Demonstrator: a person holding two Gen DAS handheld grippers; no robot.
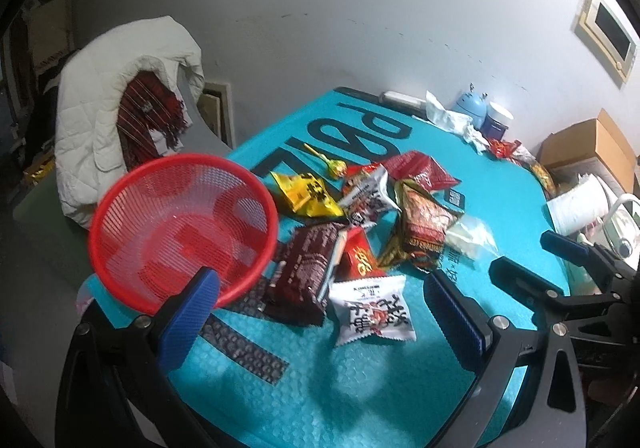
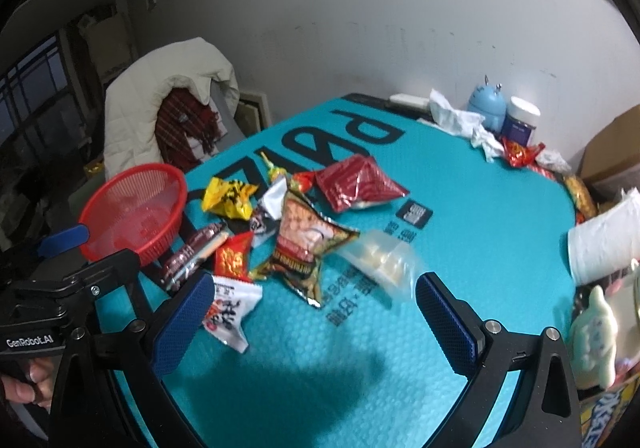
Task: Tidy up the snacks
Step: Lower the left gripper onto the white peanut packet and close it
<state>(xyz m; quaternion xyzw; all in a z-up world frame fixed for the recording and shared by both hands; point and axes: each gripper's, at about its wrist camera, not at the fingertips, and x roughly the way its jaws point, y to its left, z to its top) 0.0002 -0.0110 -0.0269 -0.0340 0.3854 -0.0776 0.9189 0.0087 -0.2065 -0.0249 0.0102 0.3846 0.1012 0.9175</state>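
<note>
A red mesh basket (image 1: 180, 224) stands empty at the left edge of the teal table (image 1: 360, 388); it also shows in the right wrist view (image 2: 132, 212). A pile of snack packets lies beside it: a yellow packet (image 1: 306, 194), a dark brown bar pack (image 1: 304, 268), a white packet (image 1: 372, 304), a red-gold bag (image 1: 424, 224), a red packet (image 2: 358, 180) and a clear bag (image 2: 380, 260). My left gripper (image 1: 320, 300) is open above the white packet. My right gripper (image 2: 316, 304) is open, low over the table near the red-gold bag (image 2: 308, 244).
A chair with a white coat (image 1: 120, 108) stands behind the basket. At the table's far edge are tissues (image 1: 448, 116), a blue toy (image 1: 472, 104) and a jar (image 1: 498, 120). A cardboard box (image 1: 592, 144) and a paper roll (image 2: 604, 248) are on the right.
</note>
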